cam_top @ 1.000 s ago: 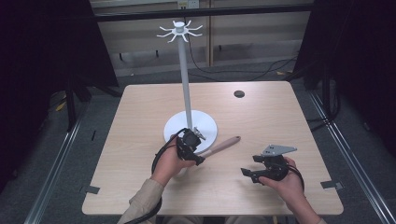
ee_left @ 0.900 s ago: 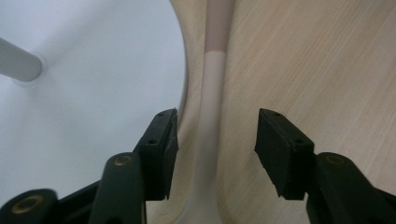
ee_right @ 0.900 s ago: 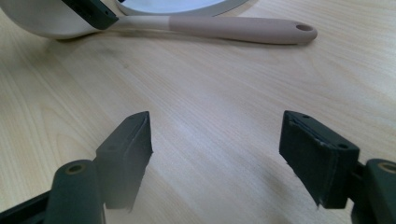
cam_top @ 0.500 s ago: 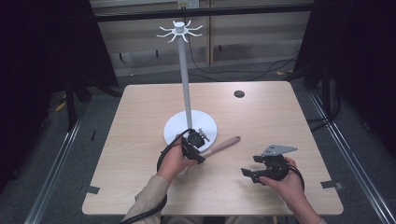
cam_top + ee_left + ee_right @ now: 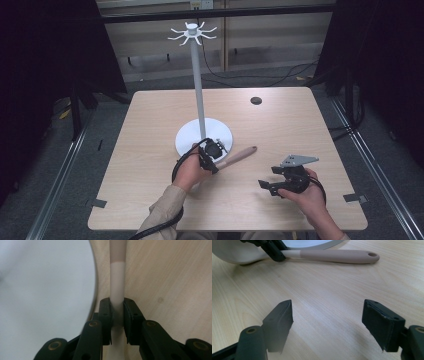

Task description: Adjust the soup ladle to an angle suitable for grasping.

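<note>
Left gripper clamped on spoon, black pads pinching pale neck beside where beige handle begins; bowl end hidden under hand in high view. Spoon lies at 5 o'clock edge of stand base, handle pointing toward 2 o'clock. Right gripper jaws wide apart, low over bare wood at table's 5 o'clock, near front edge. Table light woodgrain, rounded corners; broad open surface left and far. Stand: smooth white round disc, slim upright pole, hooked crown.
</note>
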